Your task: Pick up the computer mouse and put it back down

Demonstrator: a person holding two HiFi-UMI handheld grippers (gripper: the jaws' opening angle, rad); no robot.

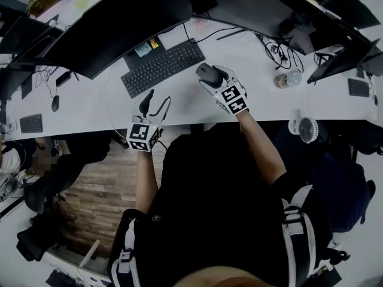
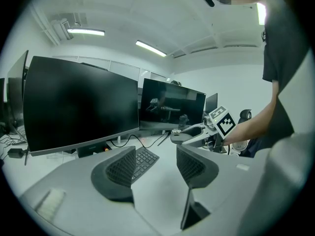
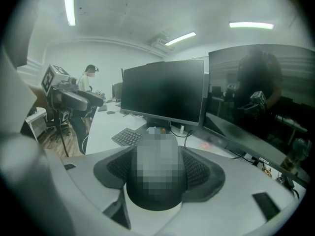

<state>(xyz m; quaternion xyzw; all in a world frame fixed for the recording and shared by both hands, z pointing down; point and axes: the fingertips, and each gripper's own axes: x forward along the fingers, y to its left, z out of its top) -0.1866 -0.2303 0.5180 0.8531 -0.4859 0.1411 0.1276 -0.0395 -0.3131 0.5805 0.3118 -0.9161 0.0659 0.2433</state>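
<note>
The computer mouse [image 1: 206,72], clamped between the right gripper [image 3: 156,171]'s jaws above the desk [image 1: 179,109] beside the keyboard [image 1: 163,66], could slip along its smooth curved sides and drop if the hold tilts or loosens early, since the left gripper [image 2: 155,166]'s jaws stand apart, empty.

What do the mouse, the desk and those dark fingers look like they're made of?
The mouse is probably matte black plastic: smooth, with no shine. The desk looks like white laminate, being flat and evenly smooth. The fingers seem to have dark, rubbery pads, judging by their fine grid texture.
</note>
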